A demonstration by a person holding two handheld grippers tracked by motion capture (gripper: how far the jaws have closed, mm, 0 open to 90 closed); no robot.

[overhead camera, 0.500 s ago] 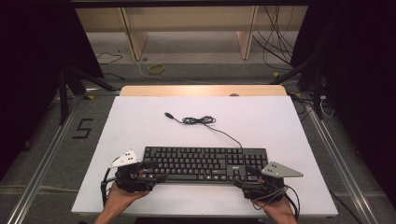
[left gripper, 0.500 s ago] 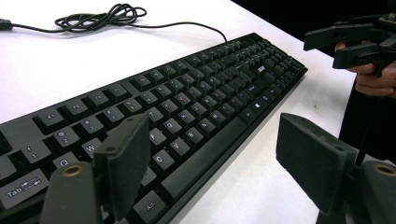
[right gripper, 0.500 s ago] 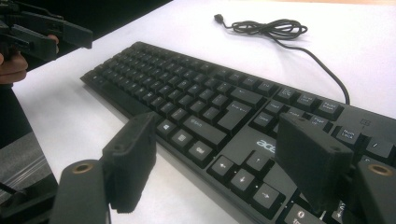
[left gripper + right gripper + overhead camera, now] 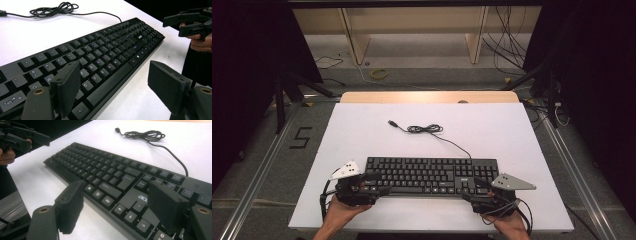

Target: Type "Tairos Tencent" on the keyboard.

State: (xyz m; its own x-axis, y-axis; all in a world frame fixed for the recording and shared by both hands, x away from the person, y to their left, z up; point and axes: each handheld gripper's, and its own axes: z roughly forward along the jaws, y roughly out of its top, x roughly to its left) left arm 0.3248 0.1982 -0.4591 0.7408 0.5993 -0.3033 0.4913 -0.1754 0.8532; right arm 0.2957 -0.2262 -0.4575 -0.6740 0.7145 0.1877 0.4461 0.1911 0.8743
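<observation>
I have both grippers at the near corners of the flat black plastic keyboard (image 4: pixel 431 175), which lies across the near half of the white table (image 4: pixel 362 130), its long side parallel to the front edge. My left gripper (image 4: pixel 379 191) has its jaws spread wide, one over the keys by the Tab corner and the other off the front edge, clasping nothing. My right gripper (image 4: pixel 472 189) is likewise wide open, straddling the front edge near the arrow keys.

I read the step as taking hold of the two ends. To do it well I'd sink each pair of jaws level so one pad goes under the front lip and the other lands on the frame rather than on loose keycaps, then close both together so the board doesn't skew.

The keyboard is a full-size board with a number pad, matte, white legends, a small logo above the arrows. Its thin black cable (image 4: pixel 424 129) leaves the far edge, runs into a loose coil and ends in a free plug (image 4: pixel 390 122), so I'd mind it trailing
</observation>
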